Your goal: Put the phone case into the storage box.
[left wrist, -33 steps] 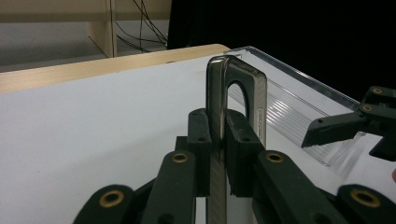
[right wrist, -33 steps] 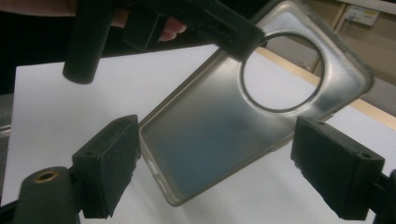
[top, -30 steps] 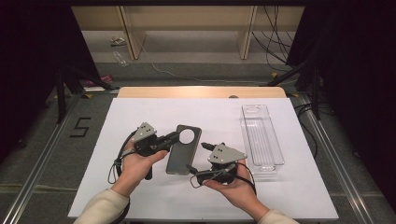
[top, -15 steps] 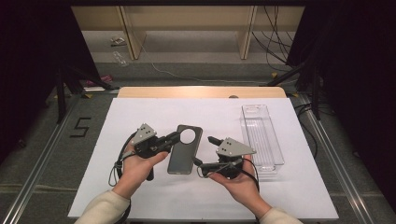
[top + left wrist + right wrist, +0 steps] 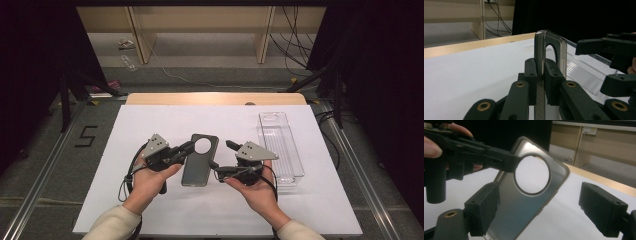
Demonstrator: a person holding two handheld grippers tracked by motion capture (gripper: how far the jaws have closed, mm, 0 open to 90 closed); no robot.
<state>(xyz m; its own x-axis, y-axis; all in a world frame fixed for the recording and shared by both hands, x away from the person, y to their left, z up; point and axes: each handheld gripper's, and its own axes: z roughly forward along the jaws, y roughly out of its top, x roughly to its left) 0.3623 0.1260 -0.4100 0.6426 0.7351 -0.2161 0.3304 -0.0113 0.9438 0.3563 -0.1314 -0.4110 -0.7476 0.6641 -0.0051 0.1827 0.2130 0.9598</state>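
Left tool (image 5: pixel 187 148): pinching the long edge of the phone case (image 5: pixel 200 162), pads pressed on both faces; best kept firm, pinch near the camera ring.
Phone case: smoky, translucent, held at the worktop (image 5: pixel 150 117) centre, apparently lifted and tilted; worth keeping steady for any handover.
Right tool (image 5: pixel 224 157): spread wide, one pad close beside the case's lower edge, not gripping; should close squarely on a free edge.
Clear tray (image 5: pixel 280 145): just right of the right tool, probable destination.

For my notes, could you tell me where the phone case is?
In the high view the phone case is at table centre, clamped by the left gripper, left of the clear tray.
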